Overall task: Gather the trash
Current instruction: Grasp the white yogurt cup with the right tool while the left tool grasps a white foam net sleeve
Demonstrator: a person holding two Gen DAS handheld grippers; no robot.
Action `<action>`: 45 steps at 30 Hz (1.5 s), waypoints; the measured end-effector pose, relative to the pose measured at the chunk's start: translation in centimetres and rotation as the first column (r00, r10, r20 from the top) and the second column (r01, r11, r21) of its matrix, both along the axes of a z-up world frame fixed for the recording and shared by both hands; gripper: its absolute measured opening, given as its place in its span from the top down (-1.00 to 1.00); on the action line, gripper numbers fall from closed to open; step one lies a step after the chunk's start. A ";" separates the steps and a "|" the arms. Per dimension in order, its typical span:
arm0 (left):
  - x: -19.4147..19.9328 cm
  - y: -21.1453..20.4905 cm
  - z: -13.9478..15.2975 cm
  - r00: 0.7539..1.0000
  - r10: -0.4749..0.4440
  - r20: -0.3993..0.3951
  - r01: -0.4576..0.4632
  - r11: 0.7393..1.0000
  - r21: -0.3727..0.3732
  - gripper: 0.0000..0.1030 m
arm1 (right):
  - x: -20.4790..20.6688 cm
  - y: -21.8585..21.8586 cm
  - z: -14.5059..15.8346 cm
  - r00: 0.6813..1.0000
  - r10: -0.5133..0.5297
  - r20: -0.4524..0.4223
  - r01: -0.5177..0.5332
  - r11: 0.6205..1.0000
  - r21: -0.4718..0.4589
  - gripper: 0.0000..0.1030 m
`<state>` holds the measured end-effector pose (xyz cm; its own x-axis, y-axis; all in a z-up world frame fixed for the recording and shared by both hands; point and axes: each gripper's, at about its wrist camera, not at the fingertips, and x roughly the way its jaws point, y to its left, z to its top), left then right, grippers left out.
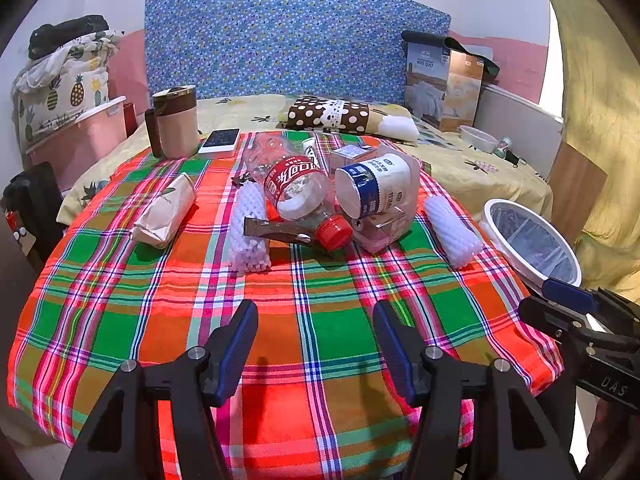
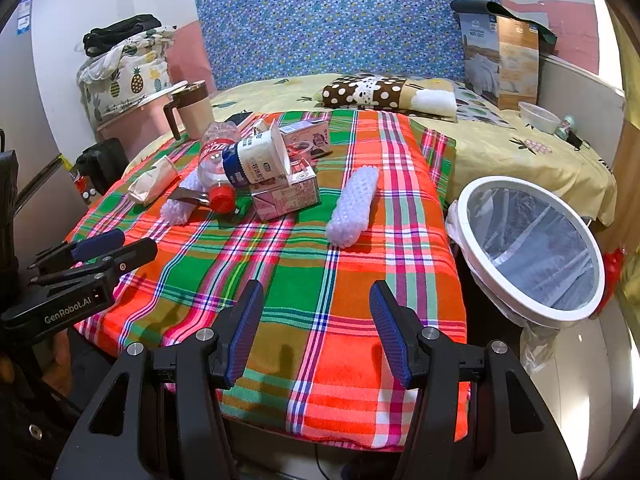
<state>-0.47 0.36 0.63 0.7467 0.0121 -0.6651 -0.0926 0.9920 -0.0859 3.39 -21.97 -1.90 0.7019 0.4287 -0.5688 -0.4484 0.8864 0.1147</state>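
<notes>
Trash lies on a plaid-covered table [image 1: 320, 320]: a clear cola bottle with a red cap [image 1: 298, 190], a white yogurt cup [image 1: 374, 188] on a pink carton [image 2: 286, 196], two white foam nets [image 1: 248, 228] [image 1: 452, 226], a dark wrapper [image 1: 276, 230] and a paper packet [image 1: 166, 210]. A white-rimmed bin with a plastic liner [image 2: 532, 248] stands at the table's right. My left gripper [image 1: 316, 336] is open and empty over the near table. My right gripper [image 2: 316, 324] is open and empty, nearer the bin.
A beige mug with a brown lid [image 1: 176, 122] and a phone [image 1: 220, 142] sit at the table's far left. Behind is a bed with a dotted pillow [image 1: 328, 114], a boxed quilt [image 1: 444, 84] and a bowl [image 1: 478, 138]. A pink bin [image 1: 80, 140] stands left.
</notes>
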 end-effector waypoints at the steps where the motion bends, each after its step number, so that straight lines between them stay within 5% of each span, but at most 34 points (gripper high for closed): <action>1: 0.1 0.1 -0.2 1.000 0.001 -0.002 -0.001 1.000 0.000 -0.15 | 0.1 0.1 -0.1 1.000 0.001 -0.002 -0.001 1.000 -0.001 -0.11; 25: 6.1 6.4 -3.0 0.995 0.086 -0.057 -0.087 0.996 -0.024 -0.15 | 5.9 5.5 2.5 0.985 0.157 0.070 -0.157 0.988 -0.011 -0.11; 38: 9.5 7.8 -4.6 0.992 0.067 -0.106 -0.076 0.993 -0.089 -0.15 | 9.1 7.4 2.2 0.975 0.223 0.018 -0.224 0.974 0.030 -0.09; 42: 10.2 8.1 -5.1 0.991 0.058 -0.125 -0.071 0.991 -0.109 -0.14 | 8.7 7.3 2.3 0.973 0.230 0.033 -0.231 0.972 0.051 0.25; 45: 10.3 8.2 -5.2 0.991 0.054 -0.126 -0.070 0.990 -0.119 0.07 | 8.7 7.5 2.5 0.972 0.233 0.034 -0.235 0.971 0.053 0.49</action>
<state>9.79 8.54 -4.56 0.6604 -0.0317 -0.7503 -0.1708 0.9666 -0.1911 12.07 -14.52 0.55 0.5932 0.6138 -0.5210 -0.6465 0.7488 0.1461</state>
